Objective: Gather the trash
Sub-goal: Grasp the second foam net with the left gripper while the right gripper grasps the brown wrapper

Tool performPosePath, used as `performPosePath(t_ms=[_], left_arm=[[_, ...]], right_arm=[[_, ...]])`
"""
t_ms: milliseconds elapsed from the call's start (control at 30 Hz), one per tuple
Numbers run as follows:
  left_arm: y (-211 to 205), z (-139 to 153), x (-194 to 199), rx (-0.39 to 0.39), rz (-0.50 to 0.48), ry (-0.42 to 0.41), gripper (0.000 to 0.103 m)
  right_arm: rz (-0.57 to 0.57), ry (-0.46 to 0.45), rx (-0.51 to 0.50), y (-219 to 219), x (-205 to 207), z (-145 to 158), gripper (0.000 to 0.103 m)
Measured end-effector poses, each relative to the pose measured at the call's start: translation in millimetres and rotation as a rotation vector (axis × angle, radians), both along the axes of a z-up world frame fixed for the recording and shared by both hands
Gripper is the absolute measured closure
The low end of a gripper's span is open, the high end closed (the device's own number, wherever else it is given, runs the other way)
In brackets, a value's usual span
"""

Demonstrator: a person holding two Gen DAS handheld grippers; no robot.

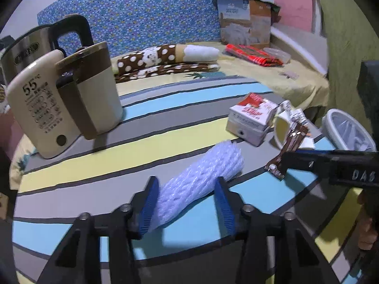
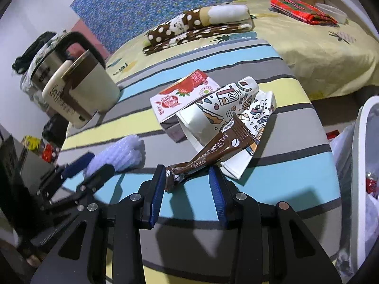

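Lying on the striped cloth (image 1: 78, 165), a white foam net sleeve (image 1: 201, 177) is straddled by the spread jaws of the left gripper (image 1: 187, 203), with a gap seen beside one pad. A brown coffee packet (image 2: 213, 151) is leaned on a squashed paper cup (image 2: 236, 108) and a strawberry carton (image 2: 184, 90); its near end is placed between the open jaws of the right gripper (image 2: 187, 189), not pinched. A white bin (image 2: 360, 189) is seen nearby.

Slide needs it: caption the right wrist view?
Right gripper straddles a brown coffee sachet on the striped cloth, beside a flattened paper cup.
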State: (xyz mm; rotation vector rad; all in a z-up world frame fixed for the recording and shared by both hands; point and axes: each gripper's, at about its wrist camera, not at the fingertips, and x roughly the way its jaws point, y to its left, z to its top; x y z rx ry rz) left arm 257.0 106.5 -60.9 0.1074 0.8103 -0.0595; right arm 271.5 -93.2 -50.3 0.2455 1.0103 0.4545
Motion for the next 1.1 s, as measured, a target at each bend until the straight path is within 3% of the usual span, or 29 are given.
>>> performPosePath(t_ms=[133, 233, 433, 1100], left_arm=[[-1.9, 2.4, -6.1, 0.032, 0.021, -0.011, 0.080], [-1.1, 5.8, -13.0, 0.021, 0.033, -0.019, 0.090], [2.6, 11.6, -25.6, -0.031, 0.073, -0.026, 0.092], [-27.3, 35.8, -97.9, -0.261, 0.166, -0.101, 0.093]], right_arm=[[-0.041, 0.003, -0.007, 1.7, 1.9, -0.1, 0.066], [-0.076, -0.002, -0.023, 0.5, 3.1, -1.8, 0.084], [-0.065, -0.015, -0.010, -2.2, 1.1, 1.2, 0.093], [0.070, -0.137, -0.019, -40.0, -67.5, 28.9, 0.094]])
